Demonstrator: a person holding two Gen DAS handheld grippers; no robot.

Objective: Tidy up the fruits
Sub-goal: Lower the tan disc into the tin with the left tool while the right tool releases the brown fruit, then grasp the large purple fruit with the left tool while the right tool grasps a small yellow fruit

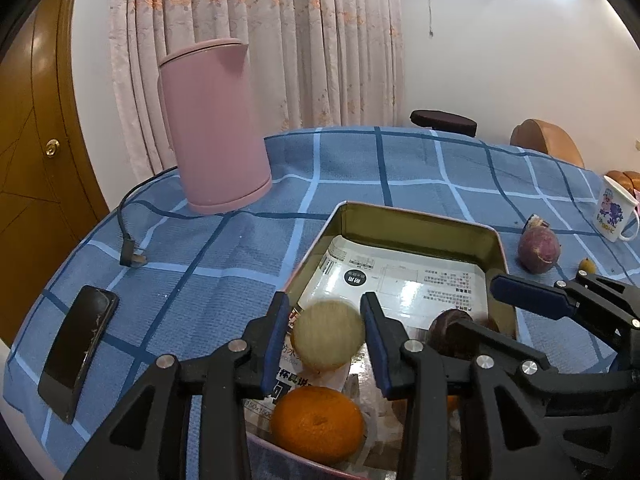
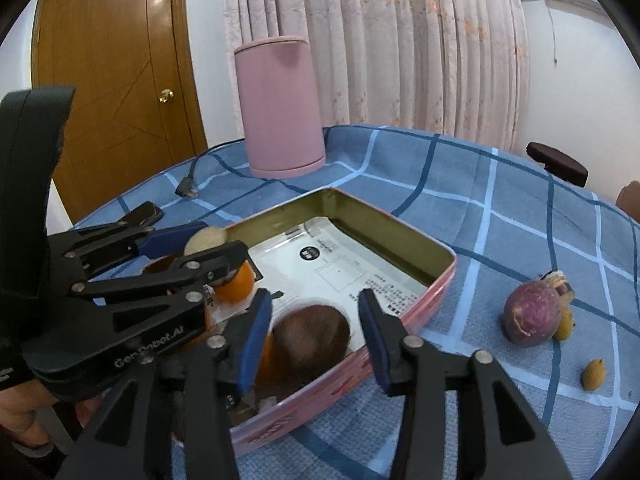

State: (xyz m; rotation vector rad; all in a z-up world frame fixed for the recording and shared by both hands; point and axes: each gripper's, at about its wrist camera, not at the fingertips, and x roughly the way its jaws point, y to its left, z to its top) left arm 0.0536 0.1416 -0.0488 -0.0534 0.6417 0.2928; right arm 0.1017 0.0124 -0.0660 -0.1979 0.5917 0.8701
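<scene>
A pink tin box (image 1: 400, 220) with a gold inside and a printed sheet on its floor stands on the blue checked cloth. My left gripper (image 1: 324, 332) is open over the tin's near end. A pale round fruit (image 1: 328, 334), blurred, sits in the gap between its pads. An orange (image 1: 316, 424) lies in the tin below it. My right gripper (image 2: 314, 334) is open over the tin's near corner, with a blurred brown fruit (image 2: 312, 336) between its fingers and a gap on both sides. A purple fruit (image 2: 530, 314) and small yellow fruits (image 2: 593, 374) lie on the cloth to the right.
A tall pink kettle (image 1: 216, 128) stands at the back left, its cord and plug (image 1: 132, 256) trailing on the cloth. A dark phone (image 1: 78, 352) lies near the table's left edge. A printed mug (image 1: 616, 212) stands at the far right. A wooden door and curtain are behind.
</scene>
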